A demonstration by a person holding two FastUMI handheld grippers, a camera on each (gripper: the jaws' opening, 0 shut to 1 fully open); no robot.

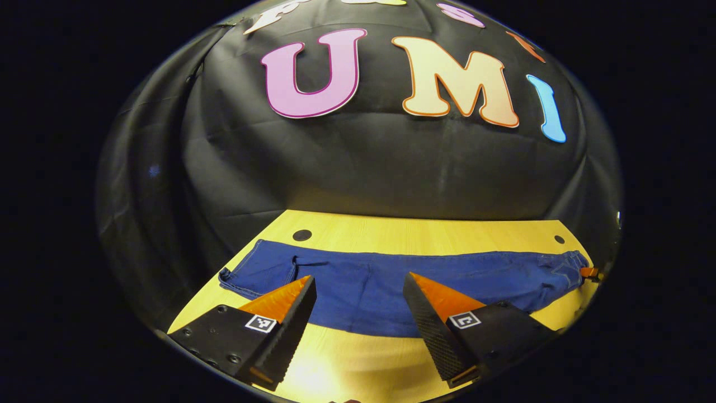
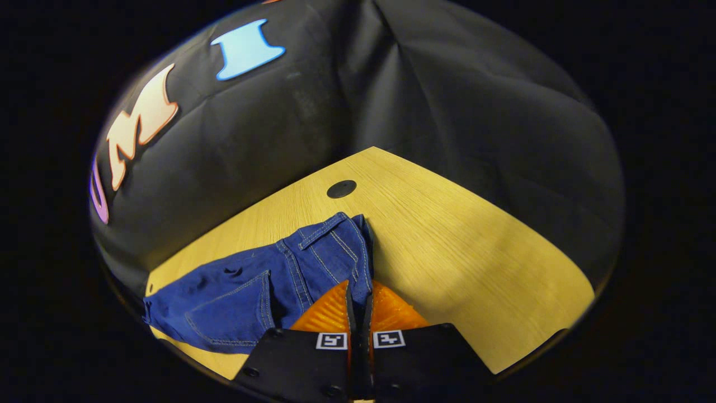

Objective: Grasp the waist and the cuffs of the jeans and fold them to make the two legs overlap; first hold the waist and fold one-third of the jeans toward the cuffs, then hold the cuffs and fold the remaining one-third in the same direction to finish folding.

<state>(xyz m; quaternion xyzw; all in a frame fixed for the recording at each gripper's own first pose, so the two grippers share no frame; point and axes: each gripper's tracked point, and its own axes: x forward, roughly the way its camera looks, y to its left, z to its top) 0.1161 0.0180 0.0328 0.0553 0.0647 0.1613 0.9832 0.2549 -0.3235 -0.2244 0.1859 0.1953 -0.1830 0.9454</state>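
Right tongs (image 2: 358,291) pinch, apparently, the waistband of the blue jeans (image 2: 263,285). Left tongs (image 1: 358,285) gape above the bench (image 1: 425,226).

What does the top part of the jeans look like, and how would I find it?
Look at the yellow wooden table in front of the black cloth wall. The blue jeans lie stretched along it. Their waist is the end with belt loops and pale stitching, near a round black hole, pinched by the right gripper.
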